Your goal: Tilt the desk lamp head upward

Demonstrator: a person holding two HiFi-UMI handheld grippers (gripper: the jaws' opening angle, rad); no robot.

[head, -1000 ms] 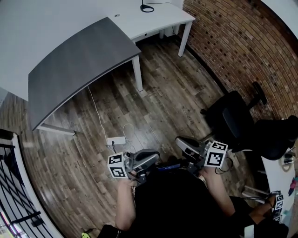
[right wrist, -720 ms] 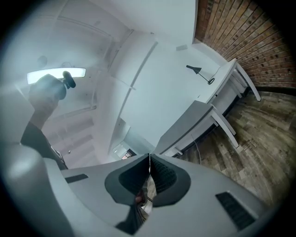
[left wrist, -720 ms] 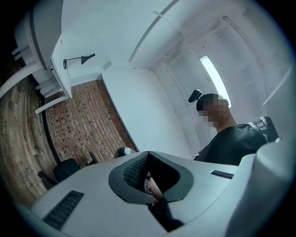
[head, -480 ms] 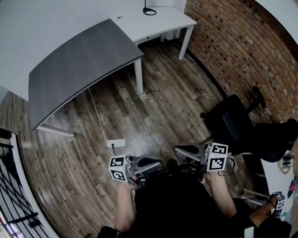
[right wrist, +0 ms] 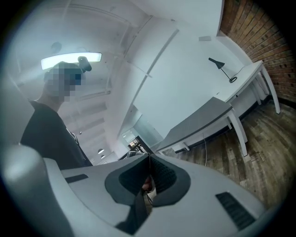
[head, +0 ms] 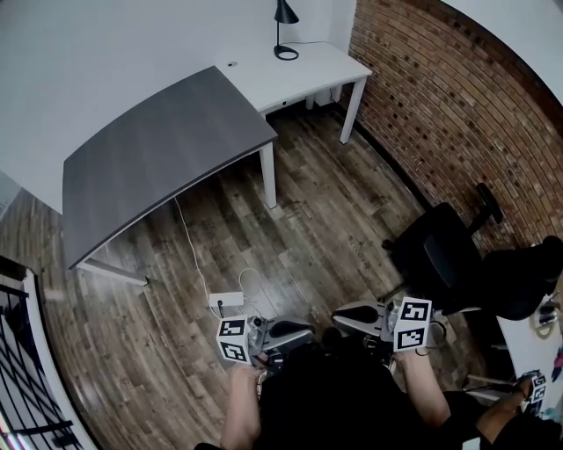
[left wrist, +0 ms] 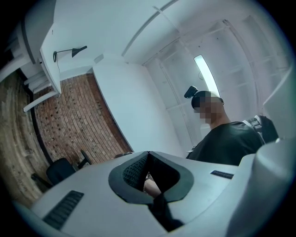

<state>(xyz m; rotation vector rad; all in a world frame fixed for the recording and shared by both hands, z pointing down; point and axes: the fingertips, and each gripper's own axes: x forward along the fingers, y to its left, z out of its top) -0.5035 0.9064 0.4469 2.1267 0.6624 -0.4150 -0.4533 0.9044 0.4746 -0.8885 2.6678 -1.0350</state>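
Standing on the far white desk, just beside the red brick wall, was the desk lamp: matt black, with a cone shade, a thin stem and a ring base, well apart from both grippers. A grey curved tabletop adjoined the white desk. Dark wood-plank floor lay below. The left gripper and right gripper, grey moulded plastic with ribbed black pads, each had jaws closed together and held nothing.

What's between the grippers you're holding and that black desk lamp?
In the head view, wooden floor, then the white desk that the desk lamp stands on.
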